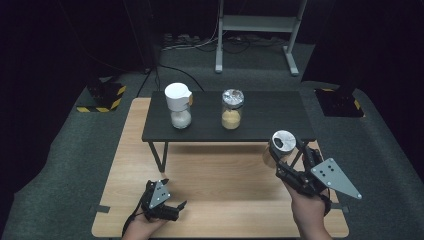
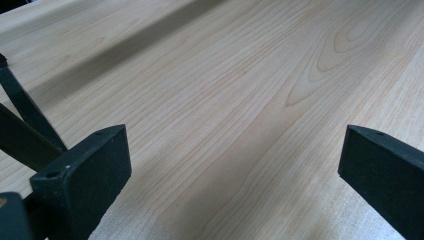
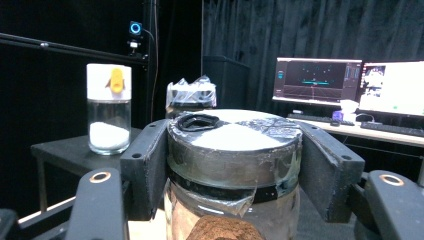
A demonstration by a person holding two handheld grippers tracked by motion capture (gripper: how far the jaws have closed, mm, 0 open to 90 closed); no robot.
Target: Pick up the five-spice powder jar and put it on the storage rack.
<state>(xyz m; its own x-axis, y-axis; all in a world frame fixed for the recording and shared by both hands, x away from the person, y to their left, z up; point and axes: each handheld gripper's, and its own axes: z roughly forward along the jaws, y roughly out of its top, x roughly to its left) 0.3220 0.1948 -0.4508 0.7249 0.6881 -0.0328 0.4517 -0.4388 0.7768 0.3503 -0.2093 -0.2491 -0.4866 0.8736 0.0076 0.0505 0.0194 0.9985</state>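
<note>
Overhead light brightens the pale desk (image 1: 220,175) while the surroundings sink into near black. A soft shadow band crosses the woodgrain in the left gripper view; nearby black fingers (image 2: 95,170) blur slightly.

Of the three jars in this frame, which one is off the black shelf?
The silver-lidded jar clamped in the right tool, held above the wooden table. The white-capped jar and the foil-covered jar both stand on the black shelf.

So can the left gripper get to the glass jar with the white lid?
Probably yes. The left gripper sits open and holds nothing, low on the light wooden table. The white-lidded glass jar stands near the front edge of the small black table, with nothing in front, though it's a fair stretch.
</note>
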